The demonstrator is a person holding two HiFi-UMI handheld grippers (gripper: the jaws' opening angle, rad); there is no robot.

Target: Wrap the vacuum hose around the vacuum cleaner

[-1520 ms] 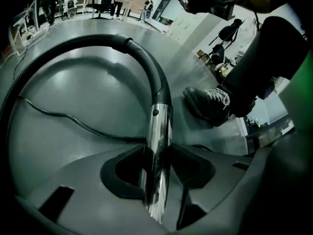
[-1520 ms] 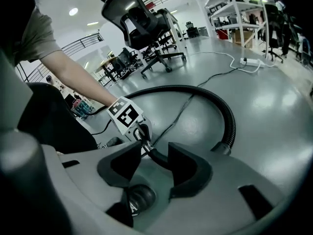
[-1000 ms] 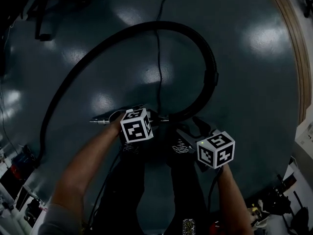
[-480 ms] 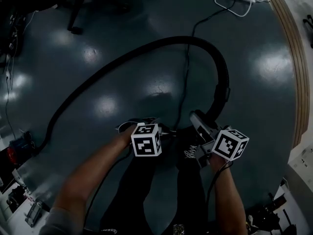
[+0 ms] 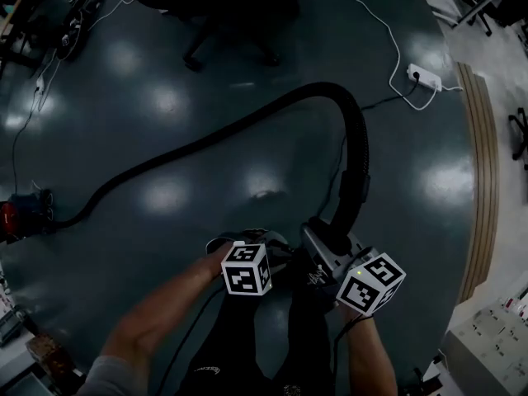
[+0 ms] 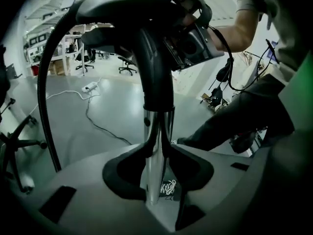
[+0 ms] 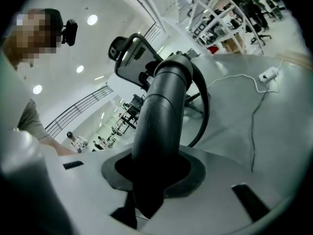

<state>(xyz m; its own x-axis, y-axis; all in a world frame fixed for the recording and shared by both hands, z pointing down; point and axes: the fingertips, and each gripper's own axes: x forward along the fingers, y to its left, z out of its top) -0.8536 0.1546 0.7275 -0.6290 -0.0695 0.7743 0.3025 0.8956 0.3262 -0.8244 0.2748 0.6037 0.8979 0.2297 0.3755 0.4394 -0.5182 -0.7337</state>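
While you stand over the dark floor, both grippers hold the hose's near end.
Your left gripper is clamped on the chrome tube, near the black handle. Your right gripper's jaws have just been closing and press on the thick black end of the hose between them. From there the hose arches and trails left across the floor to the red vacuum, well apart from you. A white power strip lies at the far right.
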